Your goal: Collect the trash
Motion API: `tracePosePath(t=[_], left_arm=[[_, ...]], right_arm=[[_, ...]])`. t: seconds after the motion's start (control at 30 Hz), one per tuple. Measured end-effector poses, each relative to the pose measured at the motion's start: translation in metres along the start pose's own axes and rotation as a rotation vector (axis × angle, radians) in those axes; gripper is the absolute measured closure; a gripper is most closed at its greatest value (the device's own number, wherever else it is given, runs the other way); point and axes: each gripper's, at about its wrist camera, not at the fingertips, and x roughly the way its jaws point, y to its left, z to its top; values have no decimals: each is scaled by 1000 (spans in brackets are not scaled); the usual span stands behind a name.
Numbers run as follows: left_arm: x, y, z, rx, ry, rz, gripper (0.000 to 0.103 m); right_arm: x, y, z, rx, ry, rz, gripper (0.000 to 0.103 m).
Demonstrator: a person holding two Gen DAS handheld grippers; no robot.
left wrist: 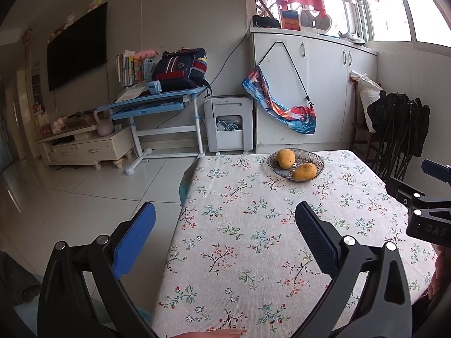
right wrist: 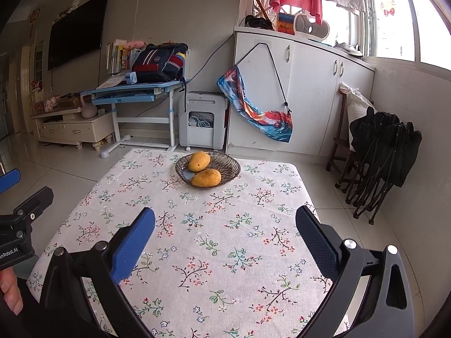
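My left tongs (left wrist: 225, 217) and my right tongs (right wrist: 225, 219) both stand wide apart and hold nothing; they hang above the near part of the surface (right wrist: 197, 253), which a cloth with small flowers covers. I see no trash on the cloth in either view. The only thing on it is a glass bowl (right wrist: 228, 169) at 12 o'clock from my right tongs, with two mangoes (right wrist: 205, 178) inside, touching each other. In the left view the bowl (left wrist: 315, 159) lies at about 1 o'clock.

Behind the surface stands a white cabinet (right wrist: 304, 84) with a colourful bag (right wrist: 253, 109) hanging on it. At 10 o'clock is a blue desk (right wrist: 132, 90) carrying a backpack (right wrist: 160, 62), and a dark television (right wrist: 76, 28) hangs on the wall. Folded black chairs (right wrist: 380, 155) lean at 2 o'clock.

Something pale blue (left wrist: 184, 186) shows beside the left edge of the surface, mostly hidden; I cannot tell what it is.
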Motion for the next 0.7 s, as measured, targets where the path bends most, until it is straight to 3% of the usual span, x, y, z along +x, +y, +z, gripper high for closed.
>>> tracePosePath(t=[0.7], left_arm=[[1, 5, 2, -25, -6, -12, 7]], right_arm=[[8, 4, 1, 4, 12, 20, 7]])
